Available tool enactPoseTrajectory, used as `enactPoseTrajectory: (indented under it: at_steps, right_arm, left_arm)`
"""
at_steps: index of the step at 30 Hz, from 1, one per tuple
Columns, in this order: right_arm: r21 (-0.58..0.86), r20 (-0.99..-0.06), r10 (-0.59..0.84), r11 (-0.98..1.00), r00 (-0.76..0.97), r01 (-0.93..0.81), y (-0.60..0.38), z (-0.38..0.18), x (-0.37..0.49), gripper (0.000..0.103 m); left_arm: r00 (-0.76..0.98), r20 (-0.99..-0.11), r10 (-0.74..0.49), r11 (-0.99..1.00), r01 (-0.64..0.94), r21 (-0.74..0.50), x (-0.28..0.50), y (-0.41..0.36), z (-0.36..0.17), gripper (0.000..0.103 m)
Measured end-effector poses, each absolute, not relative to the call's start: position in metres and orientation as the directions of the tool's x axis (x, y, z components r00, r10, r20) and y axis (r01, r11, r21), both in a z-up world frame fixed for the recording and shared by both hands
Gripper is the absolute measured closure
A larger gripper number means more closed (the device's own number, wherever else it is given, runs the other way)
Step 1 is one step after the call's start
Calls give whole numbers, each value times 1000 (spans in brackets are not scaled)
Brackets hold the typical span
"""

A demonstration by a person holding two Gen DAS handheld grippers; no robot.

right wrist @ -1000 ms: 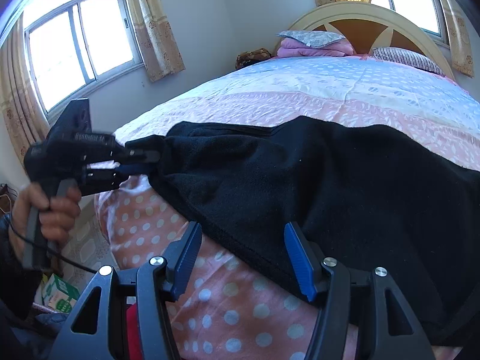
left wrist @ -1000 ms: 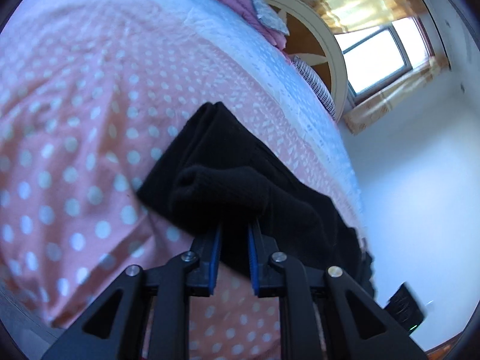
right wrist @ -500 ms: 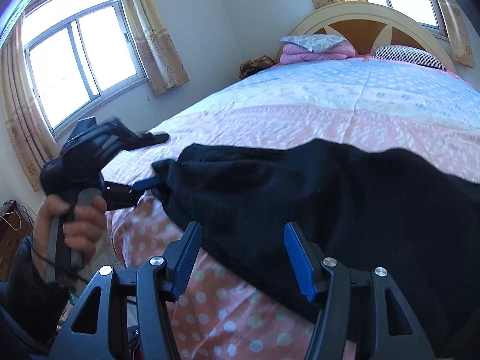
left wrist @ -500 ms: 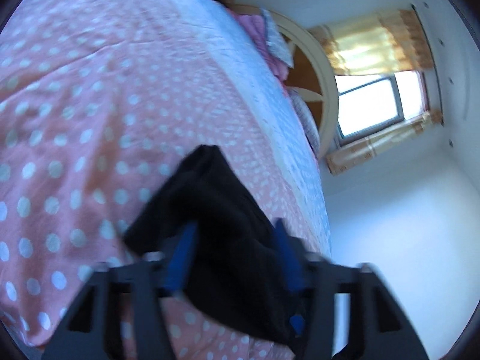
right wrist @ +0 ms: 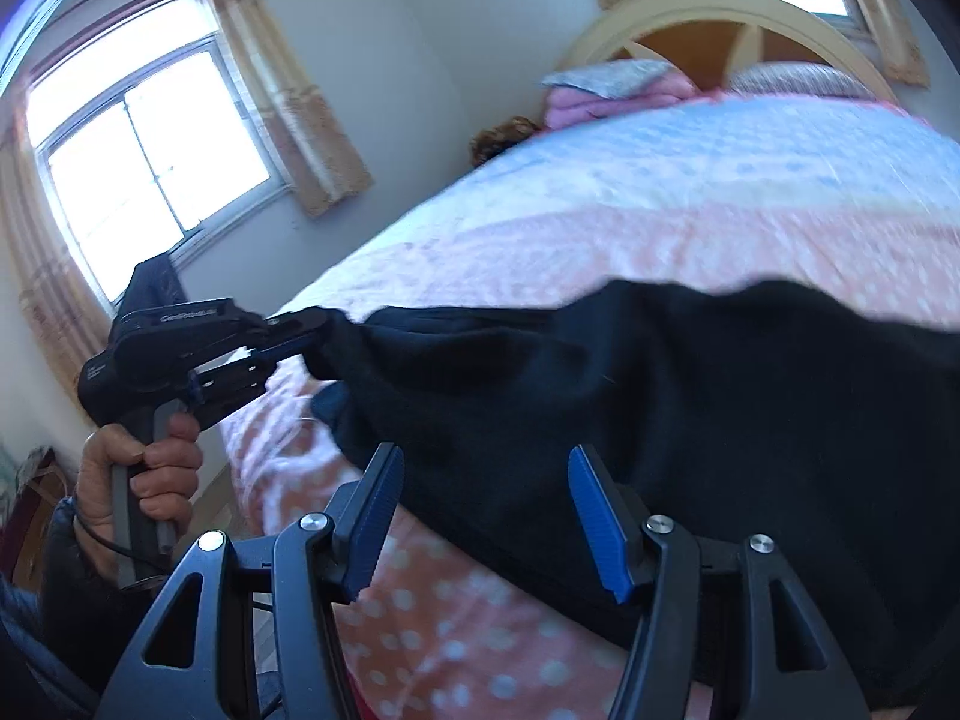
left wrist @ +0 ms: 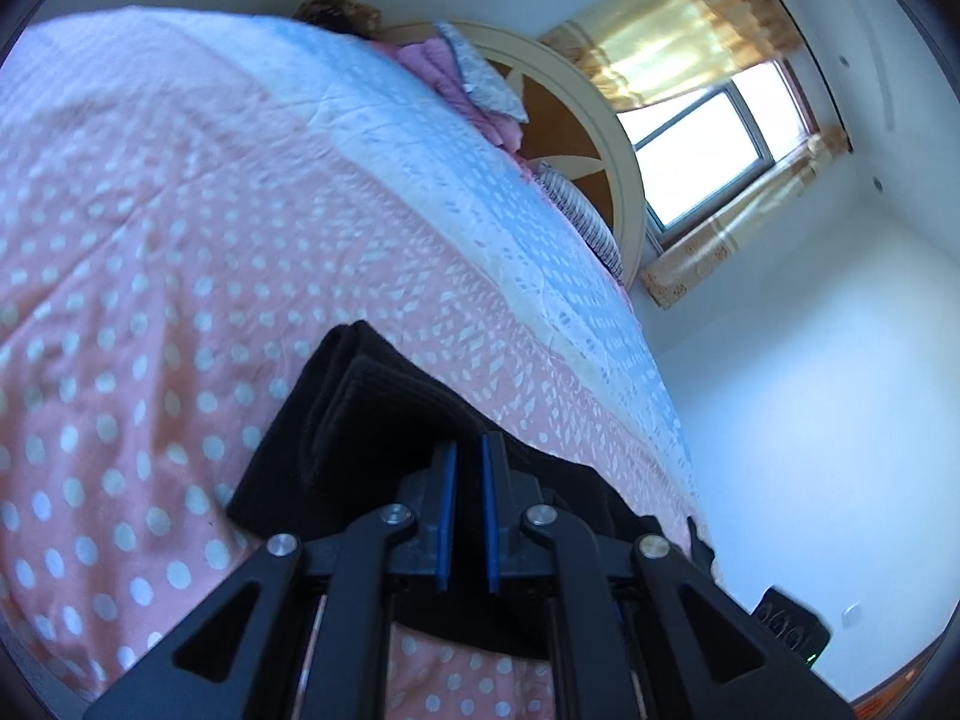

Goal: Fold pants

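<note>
The black pants (right wrist: 660, 396) lie spread across the bed (left wrist: 180, 210), on its pink polka-dot cover, near the foot edge. The left tool (left wrist: 467, 480) is clenched on one end of the pants, its blue pads nearly together with dark fabric bunched around them. The right tool (right wrist: 486, 516) is released, its fingers (right wrist: 591, 516) spread wide just before the near hem.

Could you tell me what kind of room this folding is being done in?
Almost certainly a home bedroom. The black pants lie on a bed with a pink dotted bedspread, an arched headboard with pillows stands at its far end, and curtained windows light the walls.
</note>
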State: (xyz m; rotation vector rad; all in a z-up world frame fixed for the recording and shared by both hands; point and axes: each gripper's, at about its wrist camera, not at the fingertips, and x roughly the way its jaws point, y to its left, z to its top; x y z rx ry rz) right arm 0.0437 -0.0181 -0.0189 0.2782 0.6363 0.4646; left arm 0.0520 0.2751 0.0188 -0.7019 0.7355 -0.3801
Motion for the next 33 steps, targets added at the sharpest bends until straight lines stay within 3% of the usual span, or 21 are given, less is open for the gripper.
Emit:
enactPoseTrajectory:
  at_steps: [5, 9, 10, 11, 12, 15, 17, 20, 23, 28, 33]
  right_arm:
    - [299, -509, 535, 844, 674, -445, 24, -3, 58, 44]
    - [219, -562, 563, 808, 606, -547, 76, -12, 77, 44]
    - [197, -570, 553, 810, 608, -552, 85, -15, 81, 53]
    - [183, -584, 542, 813, 604, -552, 93, -18, 85, 80]
    - [184, -608, 531, 817, 590, -547, 100, -21, 92, 88]
    - [250, -593, 566, 805, 573, -538, 100, -22, 98, 89]
    - [267, -606, 578, 795, 547, -544, 101, -26, 99, 89]
    - [226, -668, 542, 800, 509, -555, 108, -43, 96, 89]
    - [211, -660, 536, 805, 527, -555, 102, -42, 88, 89]
    - [231, -657, 536, 813, 531, -535, 94, -28, 86, 89]
    - [437, -491, 681, 732, 543, -522, 82, 7, 109, 88]
  left_arm:
    - [681, -495, -540, 778, 180, -602, 46, 272, 27, 95]
    - [674, -453, -584, 766, 272, -583, 47, 269, 29, 95]
    - [683, -446, -579, 777, 295, -557, 49, 267, 32, 95]
    - [684, -430, -589, 775, 325, -542, 51, 266, 36, 95]
    - [686, -408, -603, 766, 356, -535, 52, 266, 39, 95]
    - [706, -361, -609, 773, 426, -470, 47, 269, 42, 95]
    - [710, -423, -564, 812, 381, -442, 46, 277, 27, 95]
    - [669, -589, -454, 876, 216, -431, 46, 299, -10, 95]
    - [683, -623, -382, 891, 95, -443, 31, 327, -21, 95]
    - [754, -564, -338, 906, 98, -412, 10, 340, 11, 95]
    - [780, -495, -383, 893, 176, -414, 19, 322, 37, 95]
